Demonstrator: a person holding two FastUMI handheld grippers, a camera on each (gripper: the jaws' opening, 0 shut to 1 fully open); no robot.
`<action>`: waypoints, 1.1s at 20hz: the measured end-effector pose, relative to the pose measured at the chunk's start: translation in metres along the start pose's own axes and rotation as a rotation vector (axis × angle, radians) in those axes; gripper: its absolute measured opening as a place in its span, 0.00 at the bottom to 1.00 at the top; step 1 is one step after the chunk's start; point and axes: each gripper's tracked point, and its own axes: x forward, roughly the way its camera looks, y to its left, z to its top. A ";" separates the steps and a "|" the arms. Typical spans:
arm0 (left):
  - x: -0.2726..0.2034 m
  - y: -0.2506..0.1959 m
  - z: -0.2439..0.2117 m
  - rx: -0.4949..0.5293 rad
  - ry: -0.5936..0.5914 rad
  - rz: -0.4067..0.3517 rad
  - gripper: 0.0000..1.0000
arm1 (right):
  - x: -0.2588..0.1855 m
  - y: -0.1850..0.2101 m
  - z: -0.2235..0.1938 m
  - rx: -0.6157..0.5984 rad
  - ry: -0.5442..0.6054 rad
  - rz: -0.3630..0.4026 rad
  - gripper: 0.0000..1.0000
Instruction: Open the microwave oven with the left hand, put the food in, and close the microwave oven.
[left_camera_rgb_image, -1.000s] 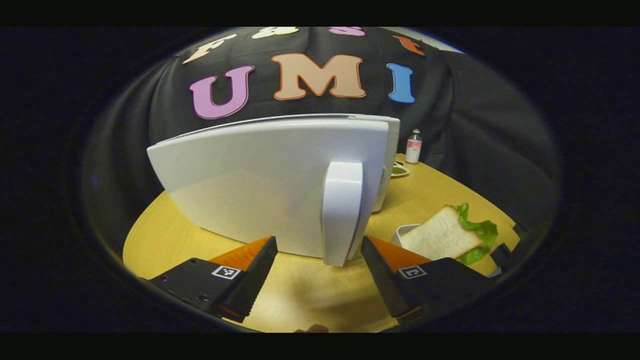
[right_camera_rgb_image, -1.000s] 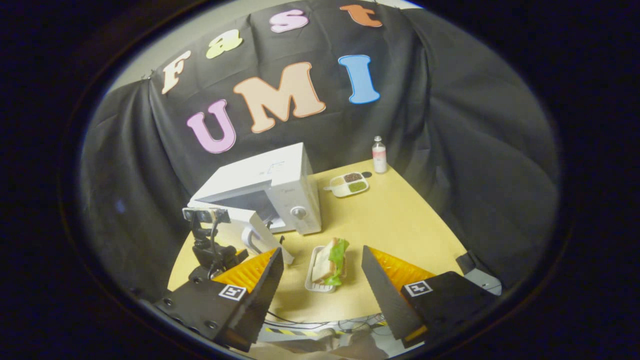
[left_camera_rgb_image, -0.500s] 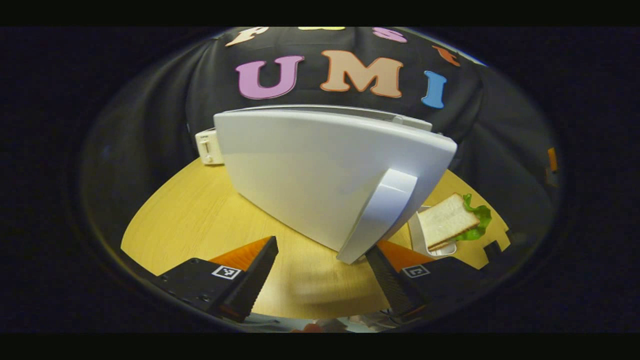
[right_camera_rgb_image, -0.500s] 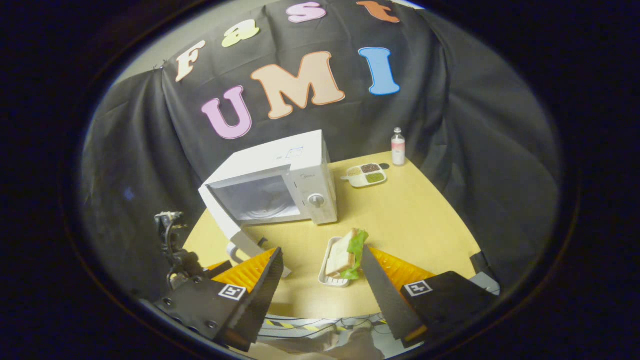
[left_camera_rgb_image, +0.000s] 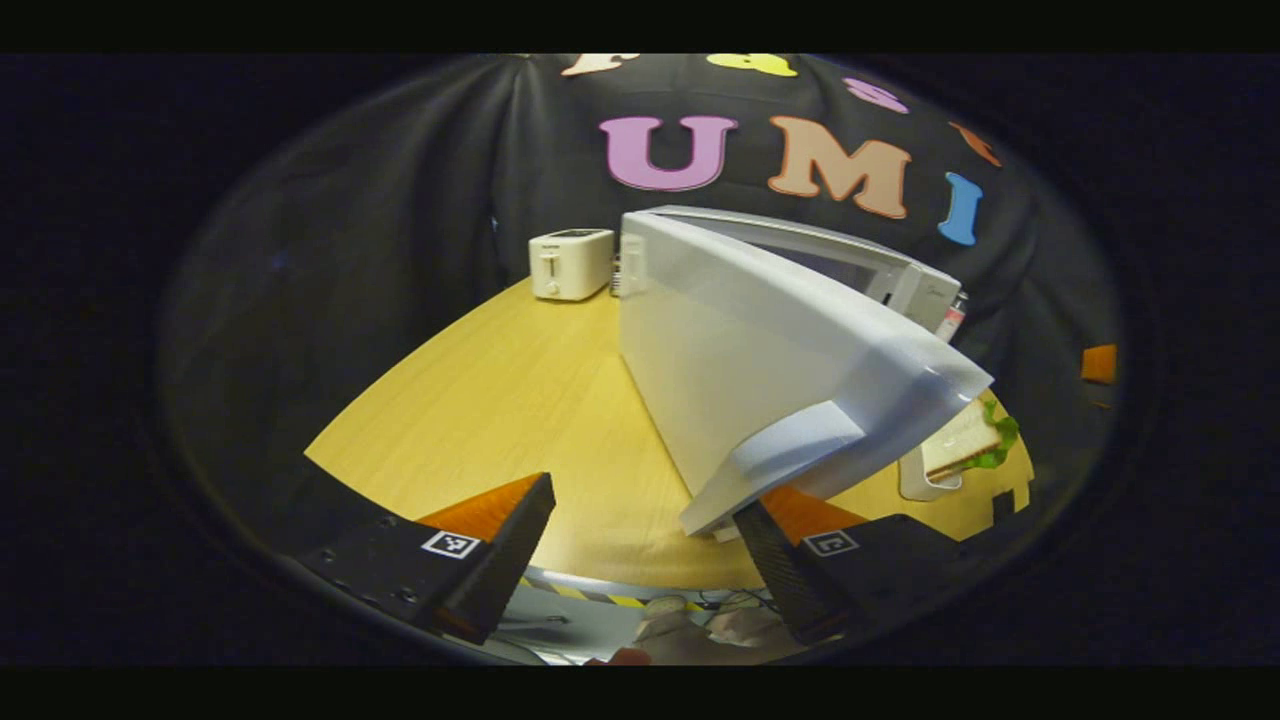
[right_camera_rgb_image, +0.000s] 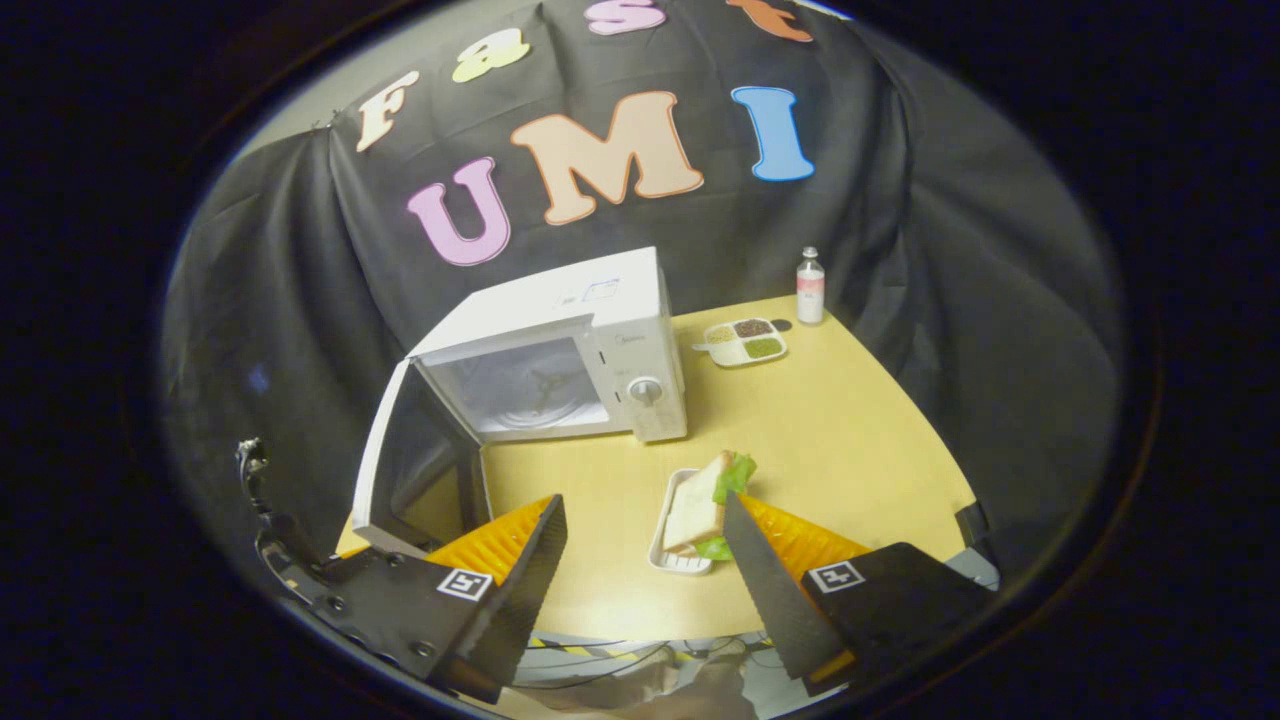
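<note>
The white microwave (right_camera_rgb_image: 600, 340) stands at the back of the yellow table, its door (right_camera_rgb_image: 400, 460) swung wide to the left and its cavity (right_camera_rgb_image: 530, 385) bare. In the left gripper view the door (left_camera_rgb_image: 760, 360) is close up. Its handle (left_camera_rgb_image: 780, 455) ends just at the right finger of my open left gripper (left_camera_rgb_image: 640, 550), which is not clamped on it. A sandwich with lettuce (right_camera_rgb_image: 705, 500) lies in a small white tray (right_camera_rgb_image: 672, 555) in front of the microwave. My right gripper (right_camera_rgb_image: 645, 560) hangs open above the table's near edge, the sandwich just beyond its right finger.
A divided dish (right_camera_rgb_image: 745, 340) and a small bottle (right_camera_rgb_image: 810, 285) stand at the back right of the table (right_camera_rgb_image: 850, 440). A white toaster (left_camera_rgb_image: 570, 262) sits behind the door's hinge side. Cables and striped tape run below the near table edge.
The microwave door has swung from partly open to wide open. My left gripper moved back and to the left with it. The sandwich now sits closer to my right gripper's fingers.
</note>
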 end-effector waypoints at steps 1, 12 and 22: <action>-0.003 0.010 0.000 -0.026 0.002 0.004 1.00 | 0.001 0.004 -0.002 -0.003 0.002 0.003 0.98; -0.009 0.075 -0.001 -0.094 0.032 -0.056 1.00 | 0.013 0.021 -0.018 0.000 0.001 -0.053 0.90; -0.008 0.100 0.003 -0.038 0.084 -0.101 1.00 | 0.039 -0.001 -0.018 0.005 0.047 -0.110 0.99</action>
